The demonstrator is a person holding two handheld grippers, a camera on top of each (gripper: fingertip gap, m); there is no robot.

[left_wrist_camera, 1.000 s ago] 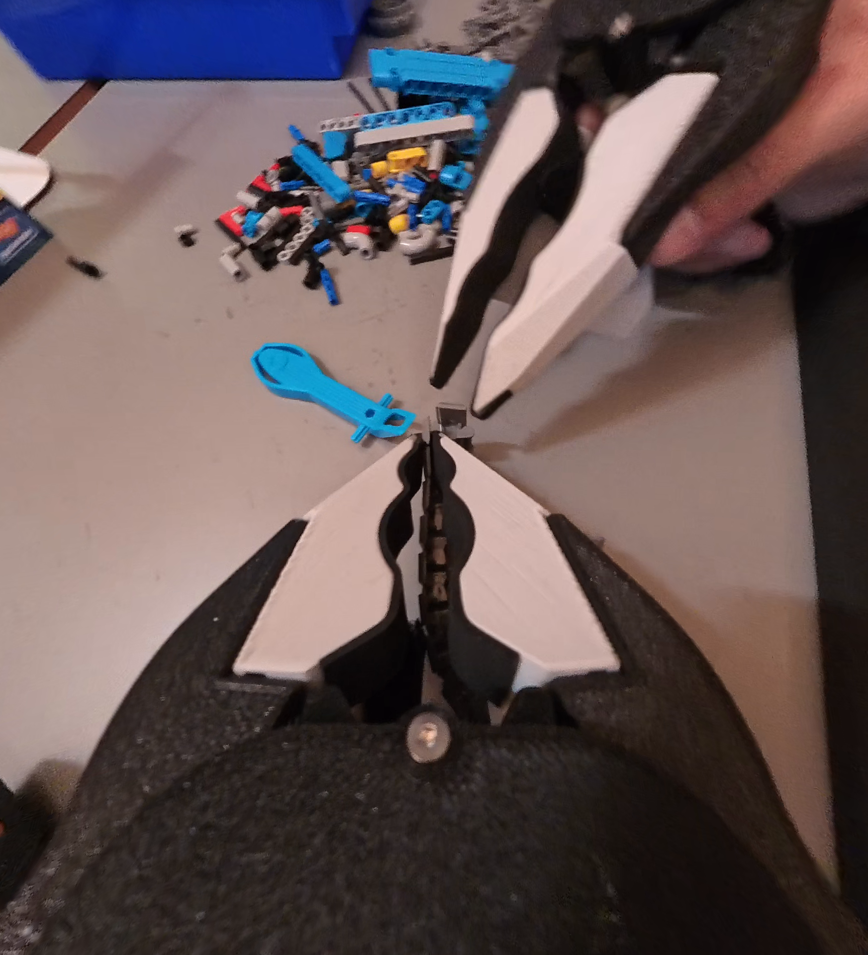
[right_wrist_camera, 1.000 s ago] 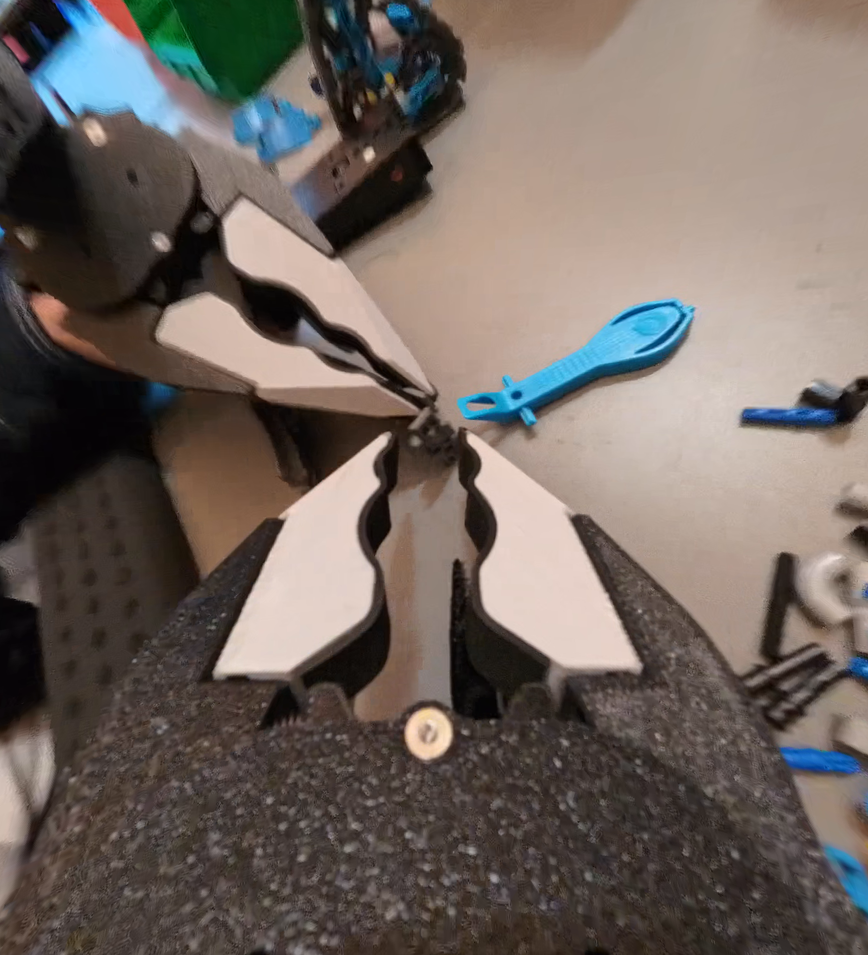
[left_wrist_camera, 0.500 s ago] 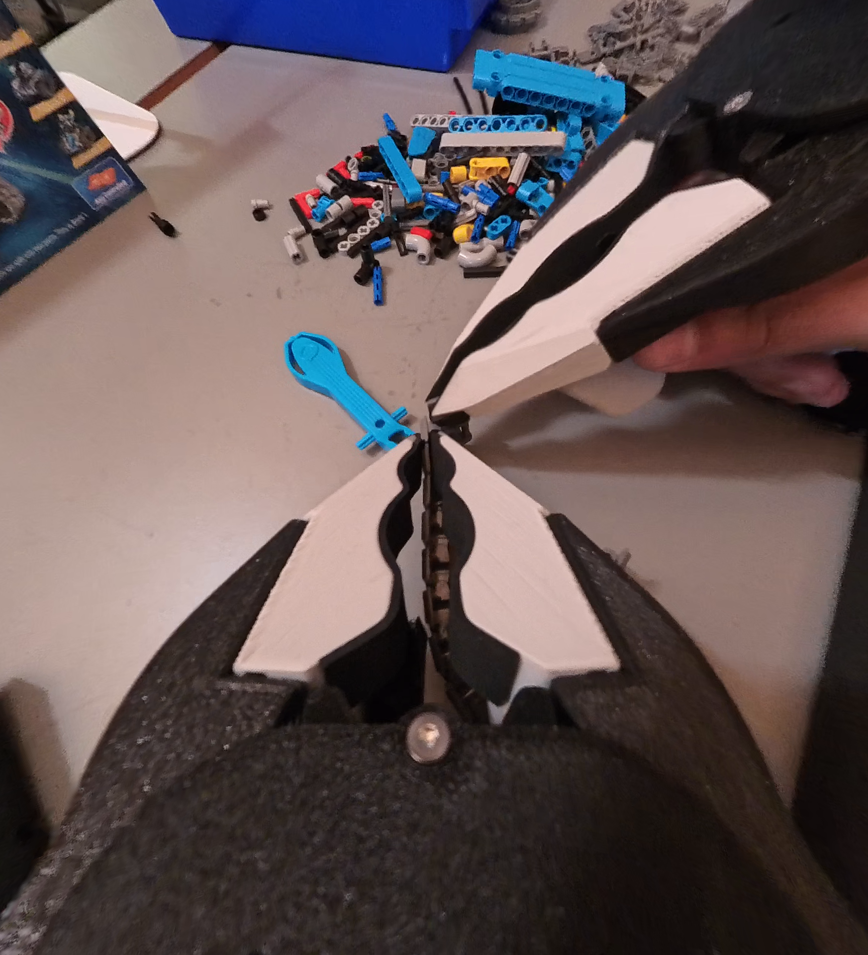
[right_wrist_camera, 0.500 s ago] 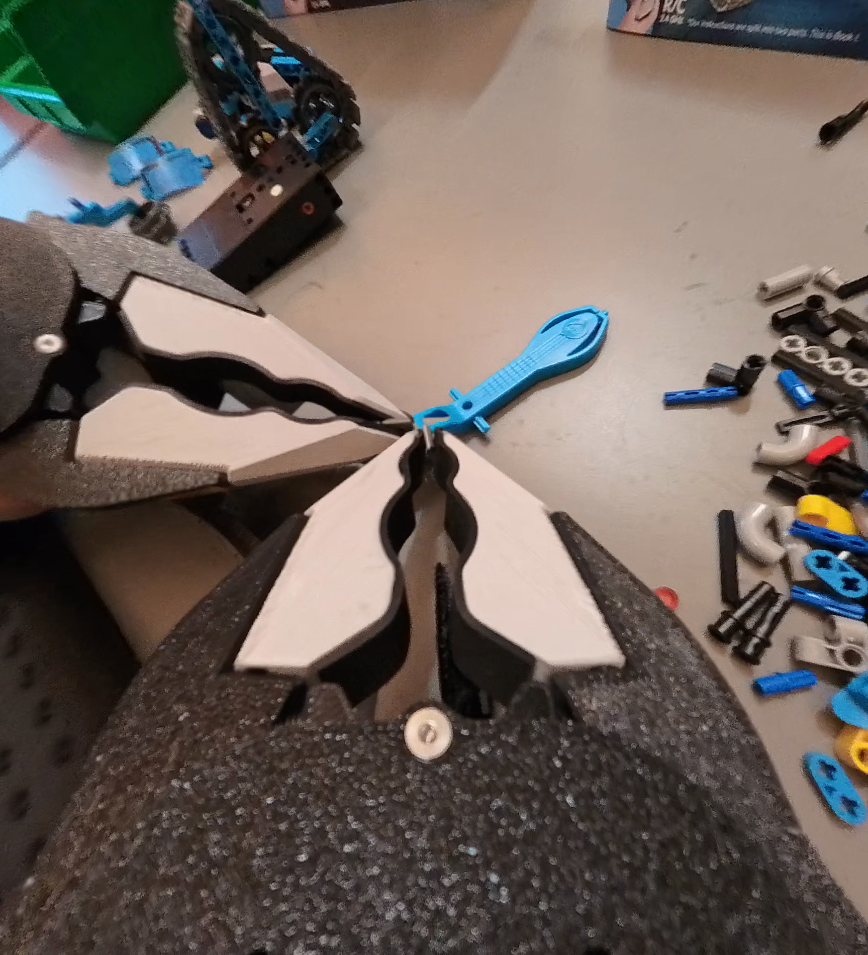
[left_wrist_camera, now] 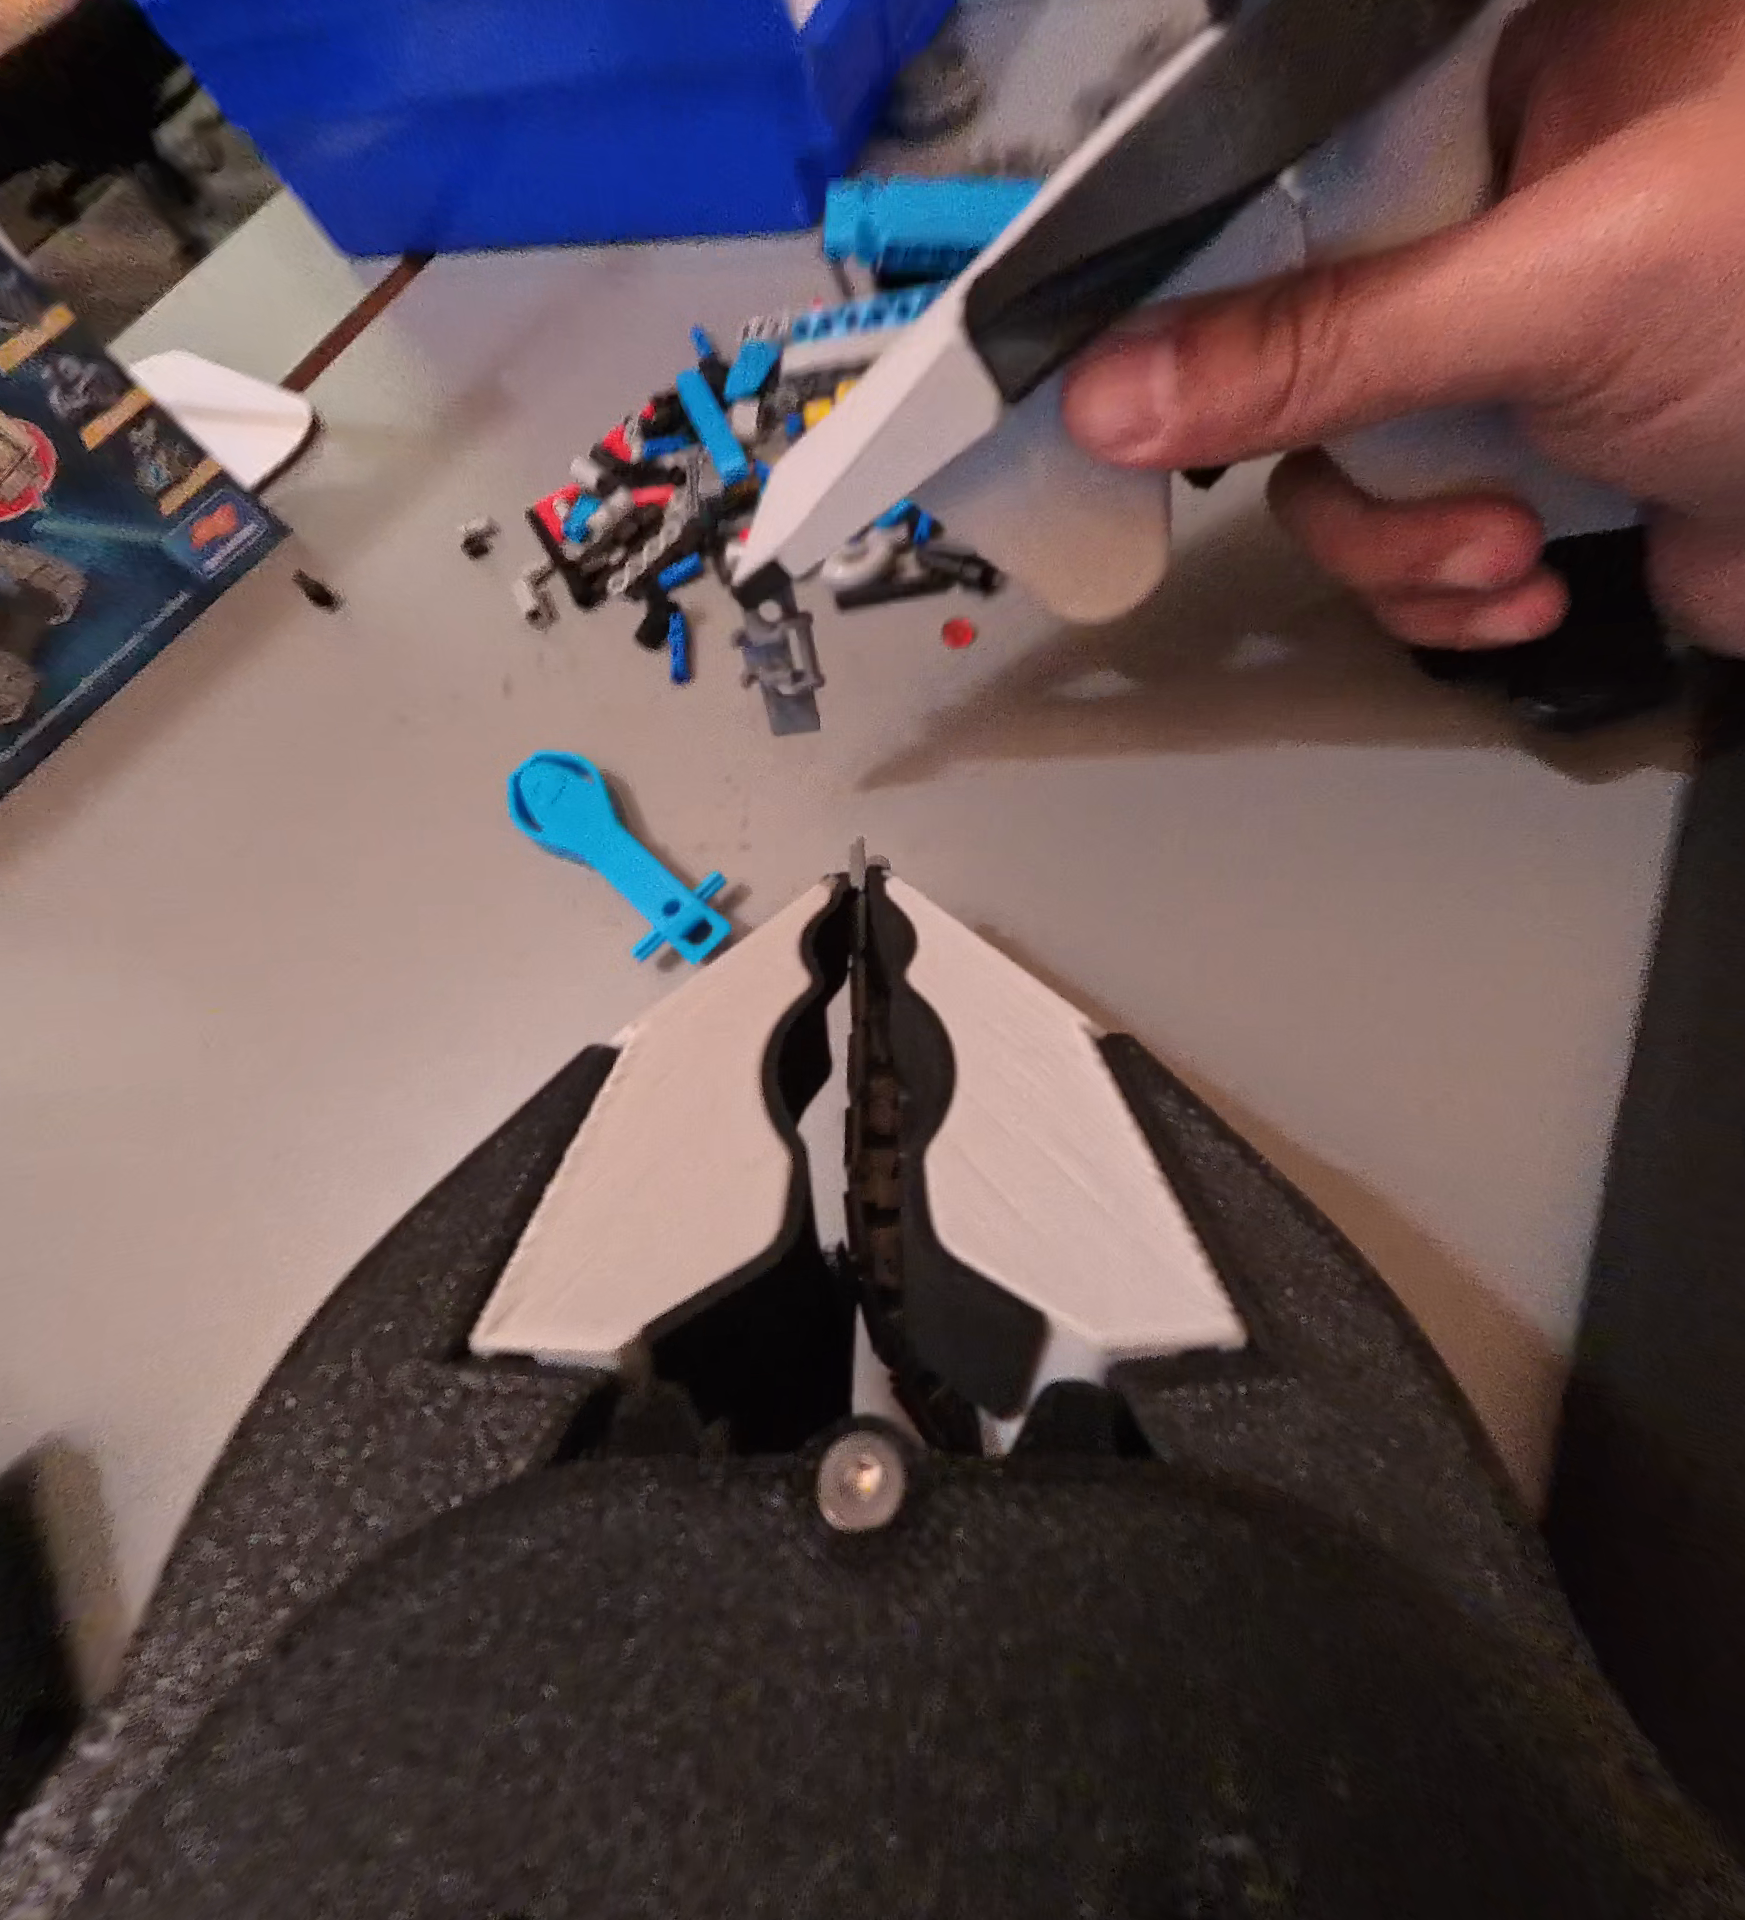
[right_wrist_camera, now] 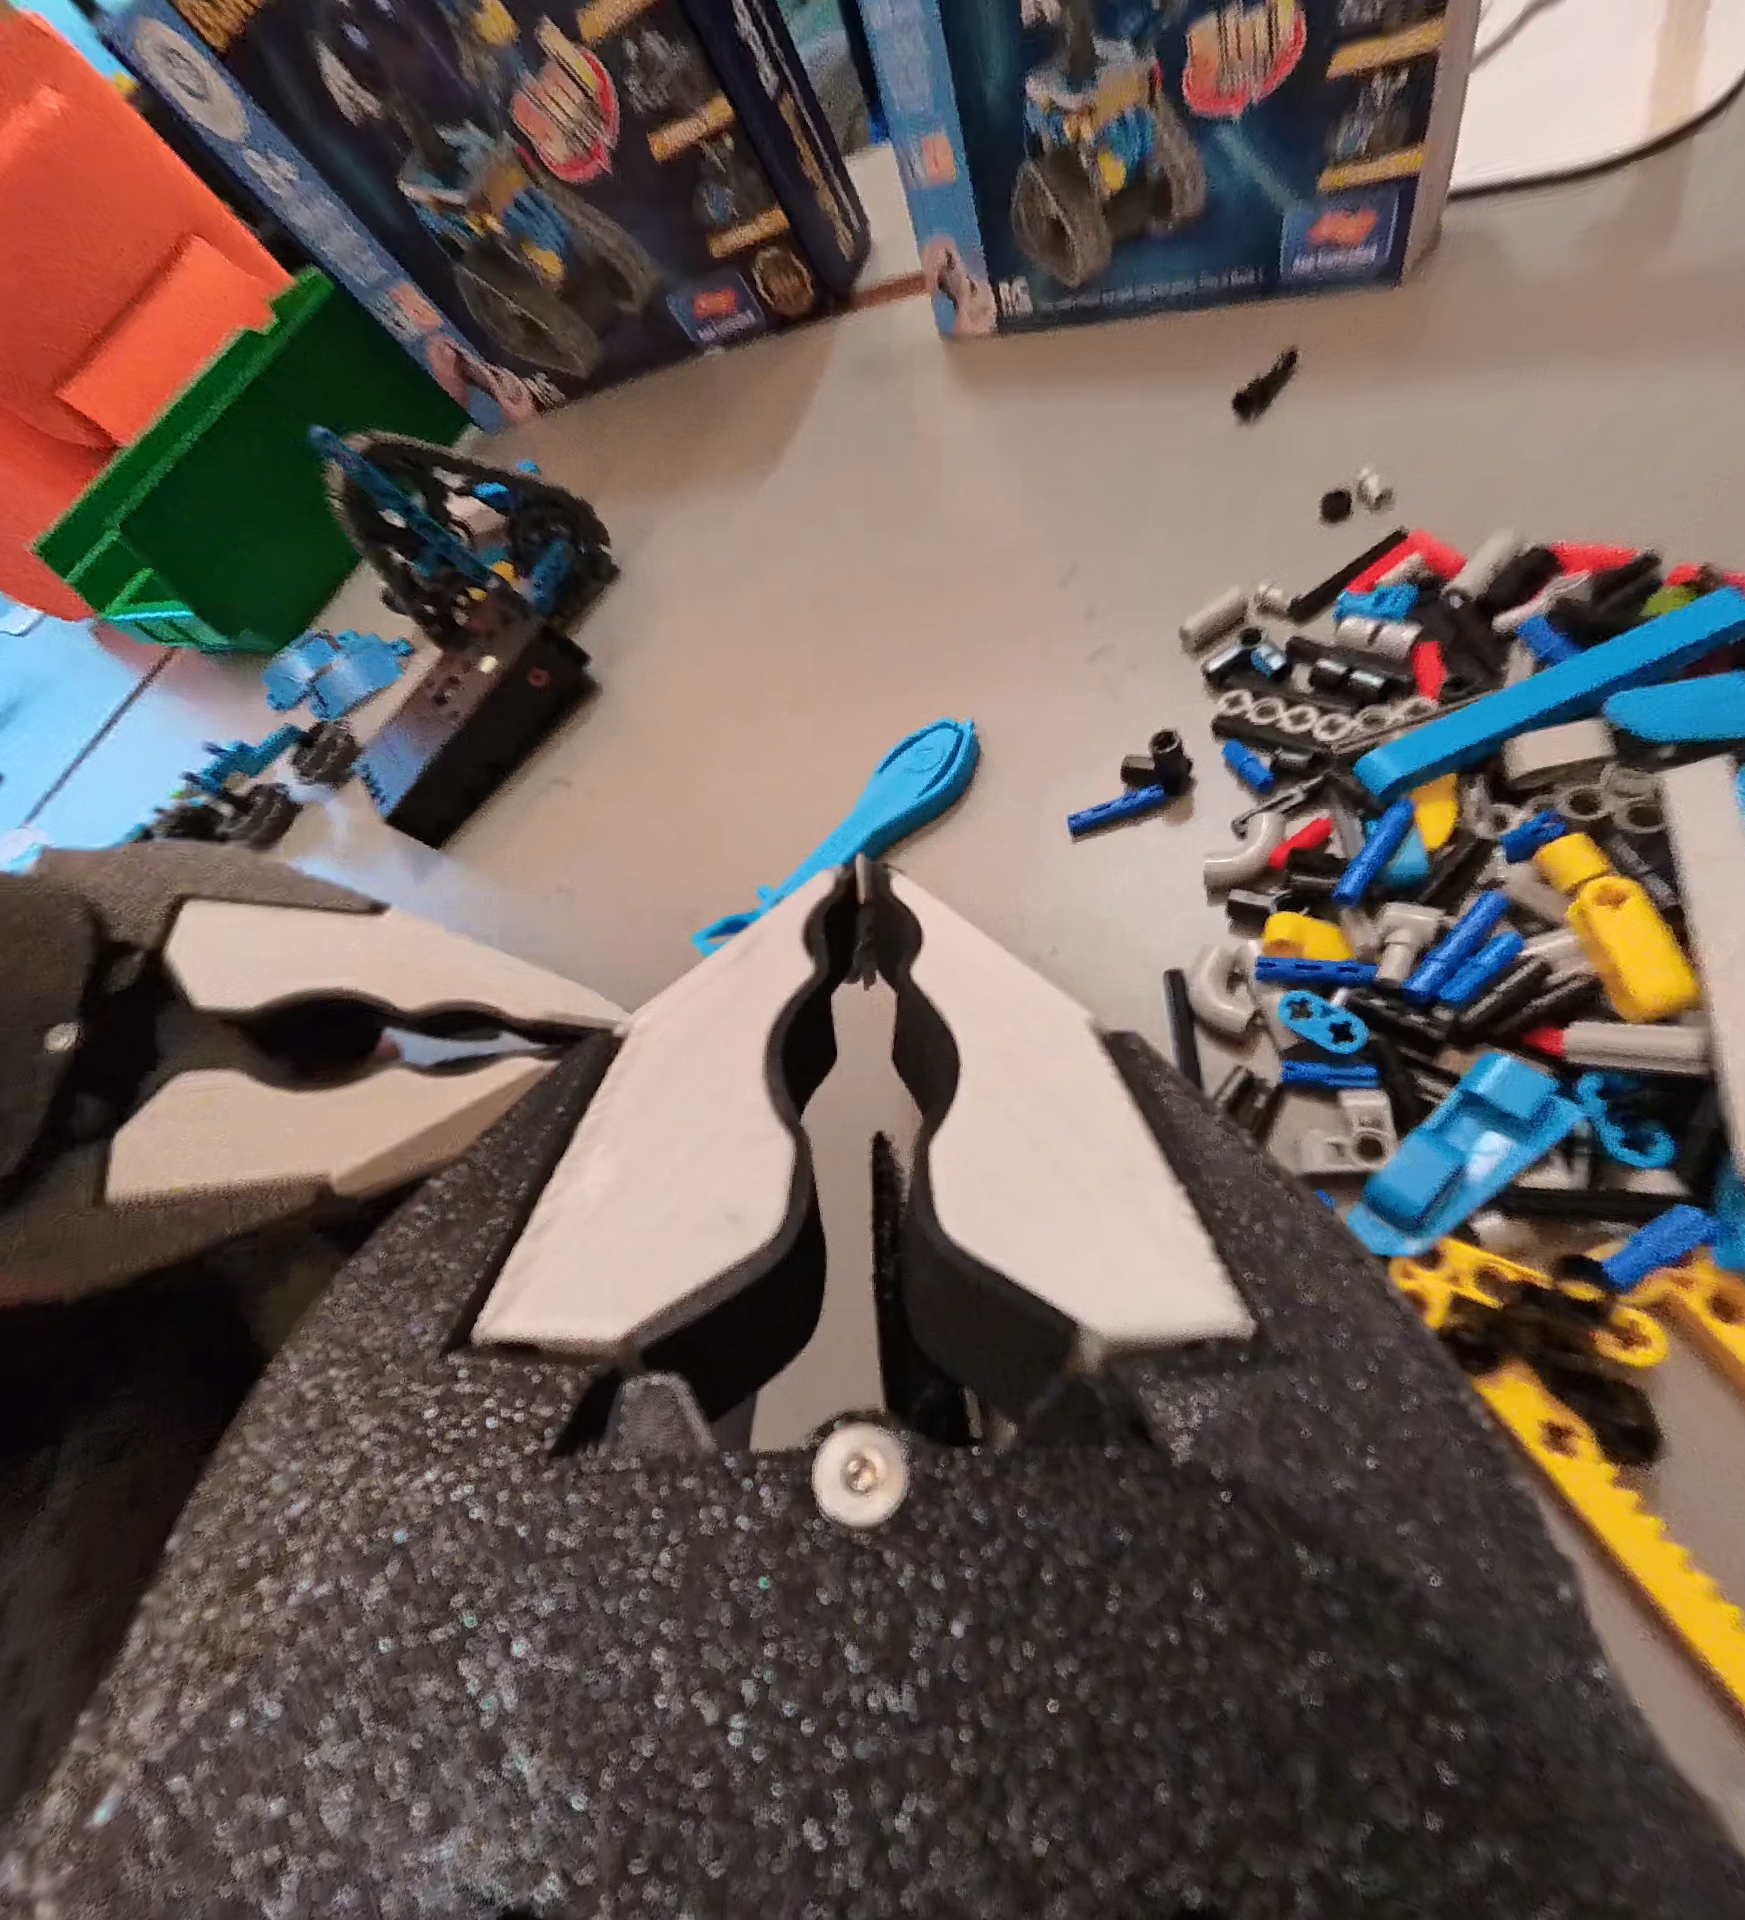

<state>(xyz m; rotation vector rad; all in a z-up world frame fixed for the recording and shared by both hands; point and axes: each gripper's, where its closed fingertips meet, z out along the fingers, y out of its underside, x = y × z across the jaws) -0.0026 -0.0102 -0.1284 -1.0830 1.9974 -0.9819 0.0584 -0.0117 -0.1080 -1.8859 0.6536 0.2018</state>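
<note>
Right gripper [right_wrist_camera: 863,883] clamps small grey-black assembly [left_wrist_camera: 780,655]; left gripper [left_wrist_camera: 857,878] pinches thin, blurred piece.

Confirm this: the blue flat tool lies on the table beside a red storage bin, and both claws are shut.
Not quite. In the left wrist view the bin is blue, not red. The blue flat tool lies on the table, and the left claw and right claw are shut.

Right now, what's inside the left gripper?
A thin dark strip with a row of holes, pinched between the fingers of the left gripper. Its grey tip pokes out past them. Its lower end is hidden behind the gripper body.
</note>
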